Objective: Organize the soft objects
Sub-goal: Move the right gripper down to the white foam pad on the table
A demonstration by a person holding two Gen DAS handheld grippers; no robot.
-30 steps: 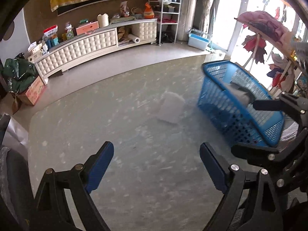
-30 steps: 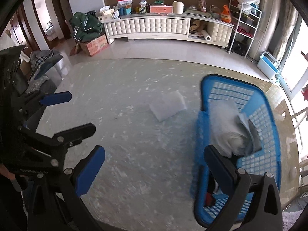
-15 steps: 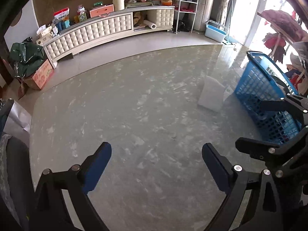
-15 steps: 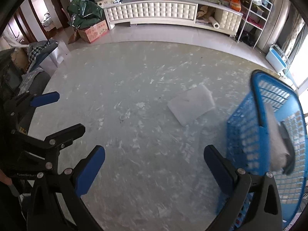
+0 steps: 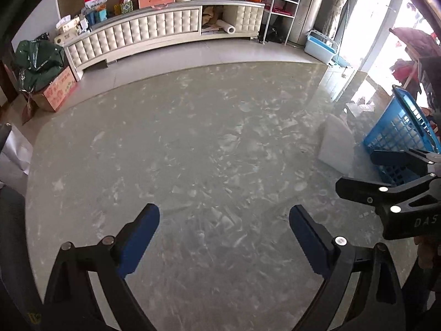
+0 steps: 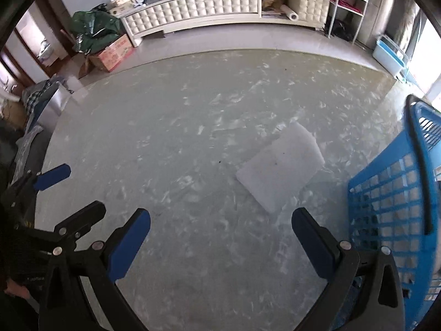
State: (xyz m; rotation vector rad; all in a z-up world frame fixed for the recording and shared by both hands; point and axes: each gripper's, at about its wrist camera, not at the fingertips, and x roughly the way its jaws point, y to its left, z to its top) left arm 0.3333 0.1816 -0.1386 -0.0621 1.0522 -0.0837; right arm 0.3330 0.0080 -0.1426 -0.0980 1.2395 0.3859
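A white foam sheet [image 6: 281, 165] lies flat on the grey marbled table [image 6: 193, 127], beside a blue plastic basket [image 6: 394, 198] at the right. It also shows in the left wrist view [image 5: 337, 149], with the basket [image 5: 399, 135] behind it. My right gripper [image 6: 220, 234] is open and empty, a little short of the sheet. My left gripper [image 5: 224, 229] is open and empty over bare table, left of the sheet. The right gripper shows at the right edge of the left wrist view [image 5: 386, 171].
A long white padded cabinet [image 5: 154, 33] with clutter on top runs along the far wall. A cardboard box [image 5: 58, 91] and a green bag [image 5: 35, 58] sit on the floor at left. A wire shelf [image 5: 278, 5] and a blue tub [image 5: 321, 45] stand at the far right.
Both grippers have swung left and pulled back from the basket. The basket has slid to the right edge of both views. The foam sheet has not moved on the table.
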